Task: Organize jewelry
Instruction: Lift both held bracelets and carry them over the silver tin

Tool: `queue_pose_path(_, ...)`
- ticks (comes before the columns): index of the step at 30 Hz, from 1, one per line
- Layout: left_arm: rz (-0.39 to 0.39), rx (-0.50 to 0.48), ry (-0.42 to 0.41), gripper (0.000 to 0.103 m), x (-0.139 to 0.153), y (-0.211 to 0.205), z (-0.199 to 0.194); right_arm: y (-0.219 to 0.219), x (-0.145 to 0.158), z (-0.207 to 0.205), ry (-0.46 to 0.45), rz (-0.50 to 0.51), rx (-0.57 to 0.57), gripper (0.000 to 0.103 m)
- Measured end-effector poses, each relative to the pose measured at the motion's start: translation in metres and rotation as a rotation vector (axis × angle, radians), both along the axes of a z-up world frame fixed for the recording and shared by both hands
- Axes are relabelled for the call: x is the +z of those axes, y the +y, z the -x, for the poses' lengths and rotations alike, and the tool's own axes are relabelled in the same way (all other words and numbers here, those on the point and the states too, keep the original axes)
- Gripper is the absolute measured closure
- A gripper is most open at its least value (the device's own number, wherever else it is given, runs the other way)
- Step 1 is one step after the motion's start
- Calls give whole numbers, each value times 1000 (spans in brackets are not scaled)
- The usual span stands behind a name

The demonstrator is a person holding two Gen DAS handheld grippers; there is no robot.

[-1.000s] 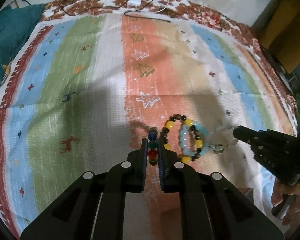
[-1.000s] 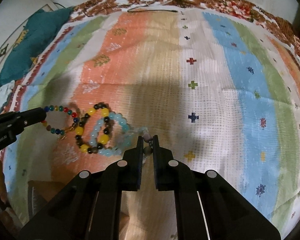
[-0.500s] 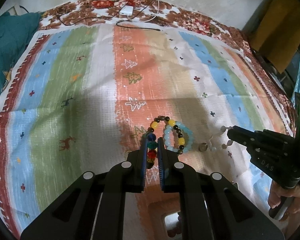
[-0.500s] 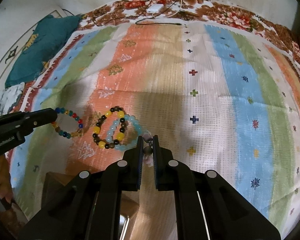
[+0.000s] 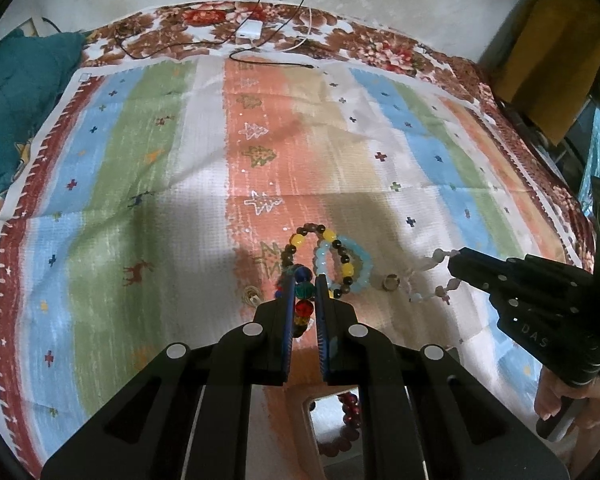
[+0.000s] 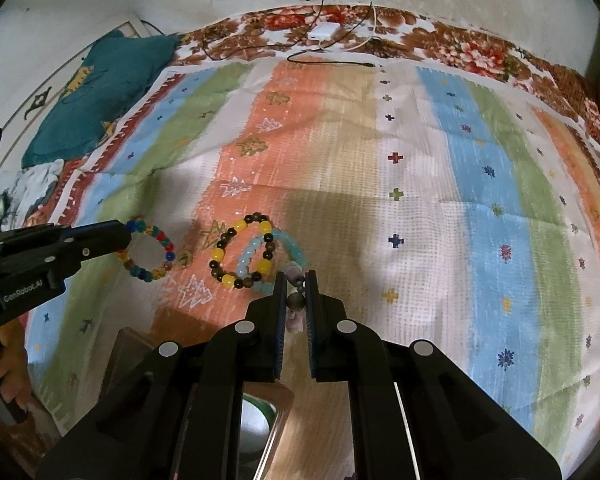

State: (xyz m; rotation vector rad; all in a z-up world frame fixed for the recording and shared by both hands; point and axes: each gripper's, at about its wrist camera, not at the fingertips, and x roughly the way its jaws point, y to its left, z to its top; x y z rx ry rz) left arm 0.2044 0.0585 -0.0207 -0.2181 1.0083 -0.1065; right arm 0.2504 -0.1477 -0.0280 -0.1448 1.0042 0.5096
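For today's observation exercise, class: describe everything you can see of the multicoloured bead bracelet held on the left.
The multicoloured bracelet is a closed ring of round, glossy, glass-like beads in blue, green, red and amber. The left gripper has its jaws shut on one side of it, several beads lined up between them. The rest of the loop hangs out over the striped cloth, left of the yellow-and-dark bracelet and apart from it.

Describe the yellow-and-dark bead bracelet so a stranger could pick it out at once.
Start at the striped cloth and follow its orange stripe toward the near edge, between the two grippers. The yellow-and-dark bead bracelet lies there, interlinked with a pale blue bead bracelet. Only it alternates big yellow beads with small dark ones; the rainbow bracelet sits apart in the left gripper.
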Motion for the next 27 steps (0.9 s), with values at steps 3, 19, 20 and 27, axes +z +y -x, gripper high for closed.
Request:
queue_pose_path(3,0,-5,-9,94,3,-3,4,-1,4,5,-10,-4,4,93)
queue_pose_path(19,-23,-20,-50,94,13,-11,21,-7,18,27,-60,-11,7,93)
queue_pose_path(20,-22,-20,-52,94,14,-11,22,-8,19,28,-63,-15,6,93)
queue_pose_path(27,3,-39,-69,94,22,-17,35,-10,28,36,-77,-36,15,93)
